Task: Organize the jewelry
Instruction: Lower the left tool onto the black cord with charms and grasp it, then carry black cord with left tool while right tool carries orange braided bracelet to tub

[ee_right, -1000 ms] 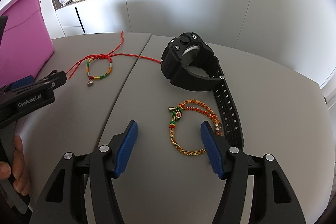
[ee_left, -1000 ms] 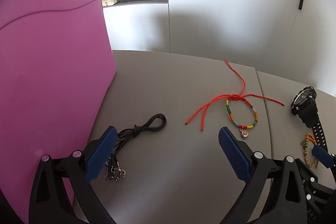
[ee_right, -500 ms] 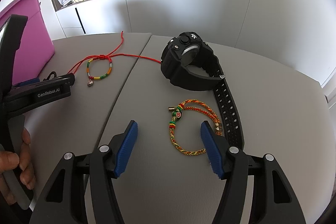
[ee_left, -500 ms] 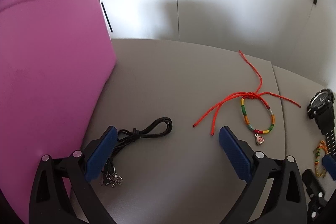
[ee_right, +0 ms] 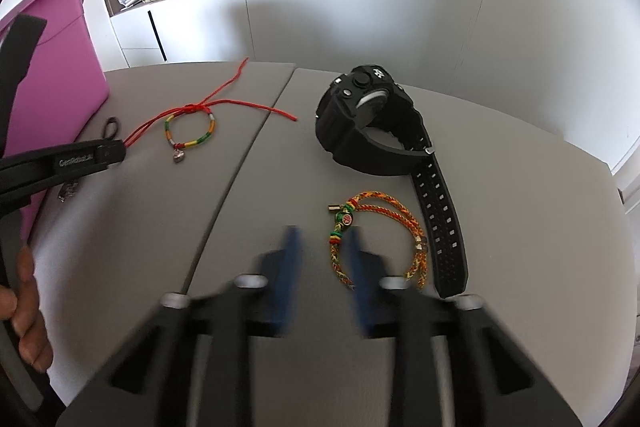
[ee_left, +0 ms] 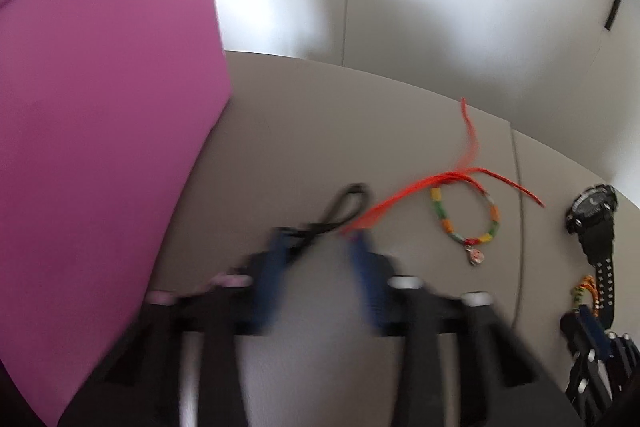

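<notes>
Both closed, blurred, apparently on nothing: left tongs (ee_left: 320, 247) at the cord (ee_left: 348, 205) on the desk (ee_right: 520, 227); right tongs (ee_right: 320, 247) just left of the braid (ee_right: 400, 211), lying lengthwise away. Nearest the right; probably calls for reopening, then shifting rightward.

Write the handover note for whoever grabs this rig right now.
Left gripper: jaws blurred, closing to shut at the black cord and the loose ends of the red-string bead bracelet; a grip on either is unclear.
Right gripper: jaws blurred, closing to shut around the near side of the braided bracelet; grip unconfirmed.
Black watch lies untouched beside the braided bracelet on the grey table. Pink bin stands at the table's left.
Done: nothing visibly put away.
Left: all four pieces.
</notes>
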